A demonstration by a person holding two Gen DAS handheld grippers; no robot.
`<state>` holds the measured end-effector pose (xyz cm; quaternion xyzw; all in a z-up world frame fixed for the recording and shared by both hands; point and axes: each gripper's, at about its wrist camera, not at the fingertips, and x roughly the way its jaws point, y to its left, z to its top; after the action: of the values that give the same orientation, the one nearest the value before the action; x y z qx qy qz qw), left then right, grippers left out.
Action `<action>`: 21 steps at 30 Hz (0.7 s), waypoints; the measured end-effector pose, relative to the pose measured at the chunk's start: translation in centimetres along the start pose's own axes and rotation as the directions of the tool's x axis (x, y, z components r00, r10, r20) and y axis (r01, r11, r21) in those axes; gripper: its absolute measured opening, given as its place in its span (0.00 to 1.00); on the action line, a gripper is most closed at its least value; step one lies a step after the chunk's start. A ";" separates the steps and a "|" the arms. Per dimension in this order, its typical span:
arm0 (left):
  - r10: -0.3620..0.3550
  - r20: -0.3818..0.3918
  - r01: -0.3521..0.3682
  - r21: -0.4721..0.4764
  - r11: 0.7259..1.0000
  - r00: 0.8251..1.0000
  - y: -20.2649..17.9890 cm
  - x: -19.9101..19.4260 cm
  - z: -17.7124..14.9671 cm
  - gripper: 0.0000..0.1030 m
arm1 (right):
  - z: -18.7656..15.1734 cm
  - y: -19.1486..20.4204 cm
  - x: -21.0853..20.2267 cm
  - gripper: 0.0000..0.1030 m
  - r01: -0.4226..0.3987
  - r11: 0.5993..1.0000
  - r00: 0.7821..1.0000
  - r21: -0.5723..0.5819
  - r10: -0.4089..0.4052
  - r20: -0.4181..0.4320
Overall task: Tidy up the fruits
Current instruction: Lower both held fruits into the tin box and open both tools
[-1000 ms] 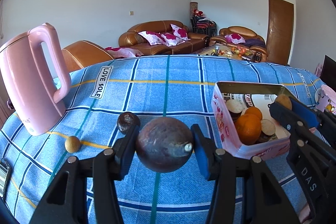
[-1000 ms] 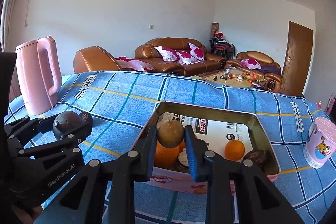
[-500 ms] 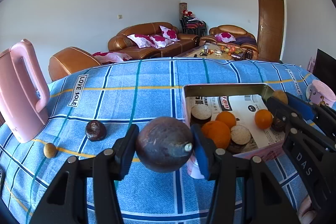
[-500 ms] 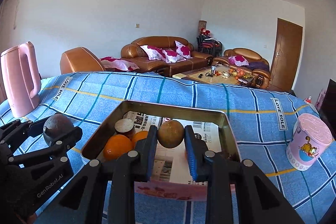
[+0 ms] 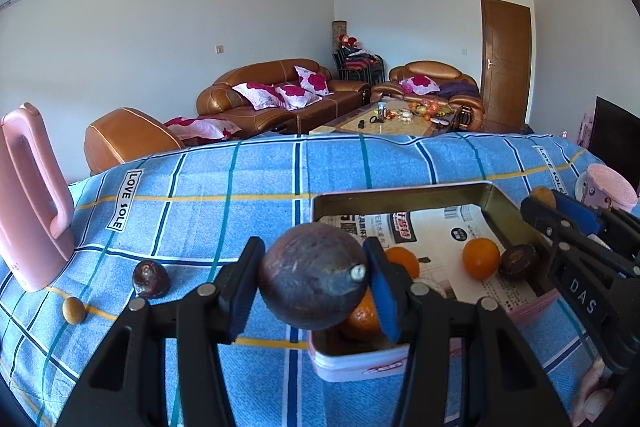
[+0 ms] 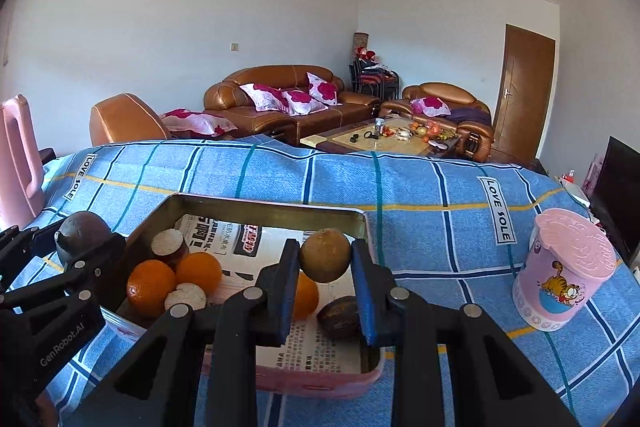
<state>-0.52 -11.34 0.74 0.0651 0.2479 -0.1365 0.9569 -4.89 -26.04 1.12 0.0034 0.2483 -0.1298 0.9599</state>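
The left tool [image 5: 314, 277] is clamped on a dark purple fruit [image 5: 312, 275], one pad pressed to each side, and holds it in the air over the near left corner of the tin [image 5: 400, 193]. The right tool [image 6: 325, 261] grips a smaller brown-green fruit [image 6: 325, 255] the same way, above the tin's right half.

Below them the tin, lined with printed paper, sits on the blue checked cloth of the table [image 6: 420, 195]. It already holds several oranges [image 6: 151, 287], two cut-faced brown pieces [image 6: 166, 243] and a dark fruit [image 6: 339, 315] near the right wall. Two things are left out on the cloth to the left: another dark fruit [image 5: 151, 278] and, just beside it, a small tan ball [image 5: 74, 310]. A pink jug [image 5: 32, 195] stands further left; a pink cup [image 6: 568, 271] stands well apart on the right.

The step in hand looks like delivery: both fruits are carried and positioned over the tin. Next, each tool should come down into a bare patch of paper and open, the left one clear of the orange pile under it so the fruit does not roll off. Then the two stragglers remain to be fetched.
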 end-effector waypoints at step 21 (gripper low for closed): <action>-0.169 -0.123 0.172 0.015 0.985 0.978 -5.5 4.9 2.0 0.51 | 1.4 -2.7 3.6 0.28 -0.023 0.997 0.998 0.077 0.027 -0.052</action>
<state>2.87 -18.13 -0.22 0.0642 0.3086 -0.2172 0.9238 -1.84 -29.65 0.77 0.0467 0.2684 -0.1273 0.9537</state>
